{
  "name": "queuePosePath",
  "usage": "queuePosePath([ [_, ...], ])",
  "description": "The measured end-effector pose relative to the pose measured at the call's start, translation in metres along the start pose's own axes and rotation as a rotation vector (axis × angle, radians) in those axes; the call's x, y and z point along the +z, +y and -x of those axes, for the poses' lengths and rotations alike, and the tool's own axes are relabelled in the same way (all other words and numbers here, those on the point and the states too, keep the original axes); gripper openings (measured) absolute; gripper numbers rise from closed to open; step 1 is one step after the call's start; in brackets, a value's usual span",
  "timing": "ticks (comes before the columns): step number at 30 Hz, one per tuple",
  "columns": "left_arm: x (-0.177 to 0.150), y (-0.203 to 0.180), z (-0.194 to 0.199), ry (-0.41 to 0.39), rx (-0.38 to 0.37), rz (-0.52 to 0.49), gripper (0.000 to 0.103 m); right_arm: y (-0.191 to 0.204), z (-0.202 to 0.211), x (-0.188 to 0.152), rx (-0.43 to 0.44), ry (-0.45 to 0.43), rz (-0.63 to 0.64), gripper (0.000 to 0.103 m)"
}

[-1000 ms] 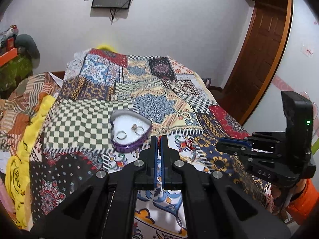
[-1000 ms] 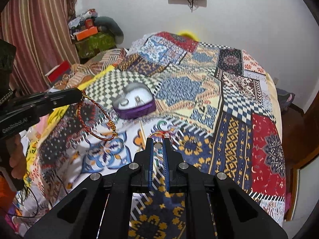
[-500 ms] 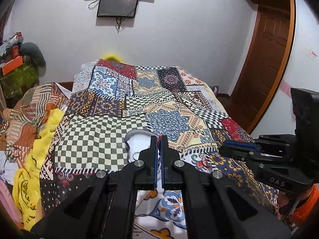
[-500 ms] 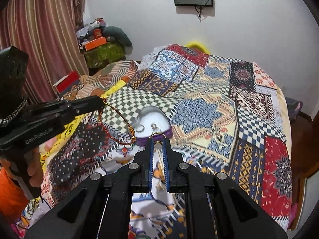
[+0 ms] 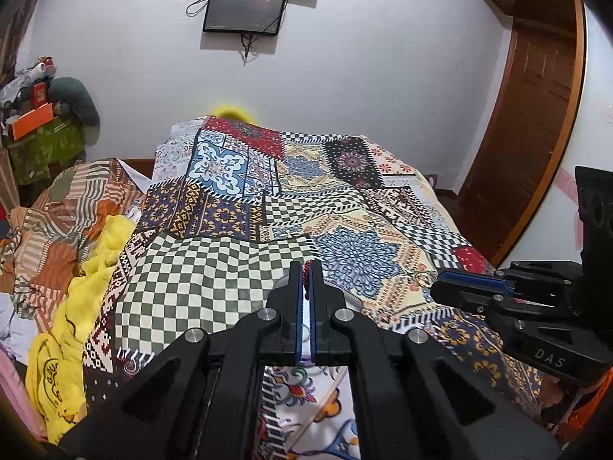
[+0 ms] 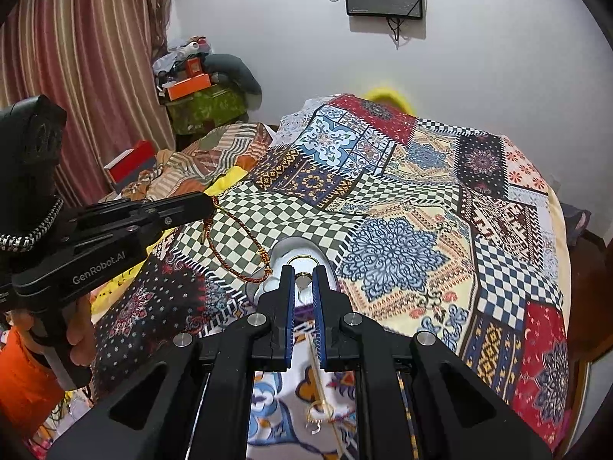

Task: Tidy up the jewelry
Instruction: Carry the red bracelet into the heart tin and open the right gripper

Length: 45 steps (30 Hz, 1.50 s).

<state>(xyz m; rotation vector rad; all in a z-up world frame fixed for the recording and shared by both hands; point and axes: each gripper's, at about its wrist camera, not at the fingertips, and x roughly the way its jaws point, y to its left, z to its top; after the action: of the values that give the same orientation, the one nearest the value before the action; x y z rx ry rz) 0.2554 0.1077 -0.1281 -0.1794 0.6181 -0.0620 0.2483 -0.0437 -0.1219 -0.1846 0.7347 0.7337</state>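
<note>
Left gripper [image 6: 208,202], left of centre in the right wrist view, is clenched on a red-and-gold cord bracelet [image 6: 233,257]. The pinch at one end lets the loop hang free, likely so it can be lowered in without snagging. The loop's long axis runs down and to the right, its low end reaching the rim of the heart-shaped box [image 6: 285,250] at frame centre.

Right gripper [image 6: 303,281] is clenched on a gold ring [image 6: 304,262] directly over the box's pale interior. The hoop stands upright, band arching above the fingertips. Judgement: both pieces are poised for dropping in. The box rests on the patchwork bedspread [image 6: 402,230].
</note>
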Motion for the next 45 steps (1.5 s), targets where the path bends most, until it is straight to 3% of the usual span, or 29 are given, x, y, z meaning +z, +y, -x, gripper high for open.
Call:
queuePosePath([
  [21,-0.011,0.021,-0.077,0.124,0.032,0.015,0.001,-0.008,-0.079,0.01,0.043,0.177,0.066,0.008],
  [35,-0.035,0.022,-0.089,0.242,0.001,-0.028,0.001,0.001,-0.1,0.006,0.054,0.245,0.101,0.008],
  [45,-0.041,0.018,-0.083,0.267,0.02,-0.071,0.006,0.009,-0.109,0.006,0.071,0.271,0.123,0.008],
])
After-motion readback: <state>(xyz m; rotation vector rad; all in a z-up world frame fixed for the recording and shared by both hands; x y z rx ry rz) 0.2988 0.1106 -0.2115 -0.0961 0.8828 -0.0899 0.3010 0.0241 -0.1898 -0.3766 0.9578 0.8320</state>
